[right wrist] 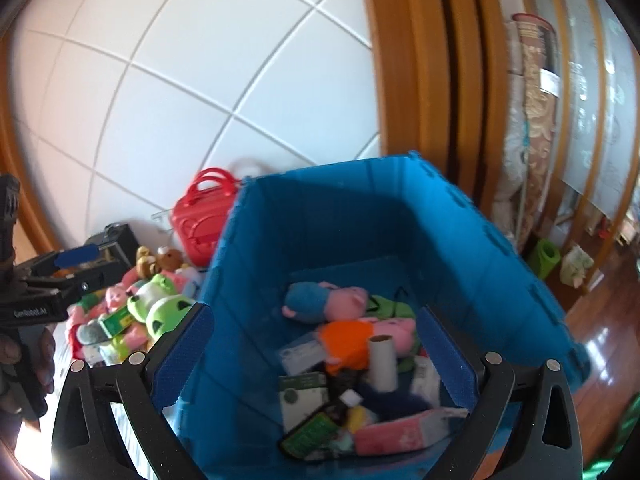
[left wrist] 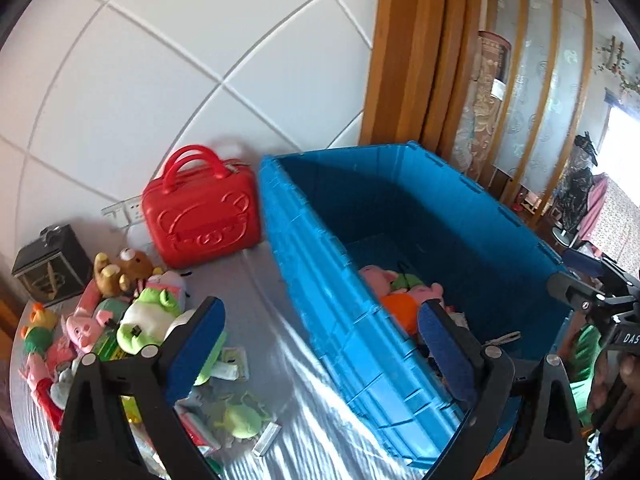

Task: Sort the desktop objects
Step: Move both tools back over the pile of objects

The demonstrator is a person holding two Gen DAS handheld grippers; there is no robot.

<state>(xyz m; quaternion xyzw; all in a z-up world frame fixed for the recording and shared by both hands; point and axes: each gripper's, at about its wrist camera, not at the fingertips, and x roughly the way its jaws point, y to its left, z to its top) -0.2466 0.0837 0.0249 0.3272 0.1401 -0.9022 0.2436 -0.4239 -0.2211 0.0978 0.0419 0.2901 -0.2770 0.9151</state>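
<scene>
A deep blue bin (left wrist: 400, 188) stands on the grey table (left wrist: 288, 360). It holds pink pig plushes (right wrist: 344, 300), an orange plush (right wrist: 348, 340), a cardboard tube (right wrist: 382, 360) and several packets. A pile of plush toys (left wrist: 120, 312) lies to the left of the bin, also seen in the right wrist view (right wrist: 132, 312). My left gripper (left wrist: 320, 352) is open above the bin's left wall, nothing between its pads. My right gripper (right wrist: 316, 356) is open over the bin's inside; the tube sits between its fingers in the picture, apart from both pads.
A red hard case (left wrist: 200, 216) and a black box (left wrist: 52, 264) stand by the white tiled wall. Small packets, a green toy (left wrist: 240, 420) and a silver bar (left wrist: 266, 438) lie on the table near the bin. A wooden partition (left wrist: 404, 52) stands behind it.
</scene>
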